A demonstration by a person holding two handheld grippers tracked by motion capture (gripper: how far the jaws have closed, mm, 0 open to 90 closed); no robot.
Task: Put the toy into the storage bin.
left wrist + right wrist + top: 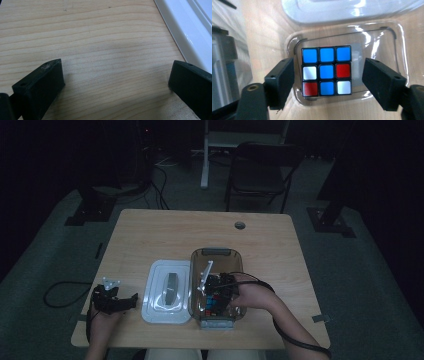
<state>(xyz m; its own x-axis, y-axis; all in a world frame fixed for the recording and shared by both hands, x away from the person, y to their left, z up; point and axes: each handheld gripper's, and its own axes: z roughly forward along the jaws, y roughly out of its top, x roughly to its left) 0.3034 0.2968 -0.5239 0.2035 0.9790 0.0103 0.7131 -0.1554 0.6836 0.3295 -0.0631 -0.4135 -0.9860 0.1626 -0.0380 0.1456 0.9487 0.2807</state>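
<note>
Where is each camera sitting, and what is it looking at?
High view: above the person's side, looking forward and down on the light wooden table; both forearms enter from below.
Left gripper view: rides the left claw, facing bare wood between open black jaws.
Right gripper view: rides the right claw, looking down into the clear plastic box at the colourful puzzle cube, jaws apart beside it.
Shared: the white plastic lid appears in both gripper views.

box walls [398, 50] hem the cube [326, 70]; open tabletop [165, 230] lies behind the lid [167, 292].
</note>
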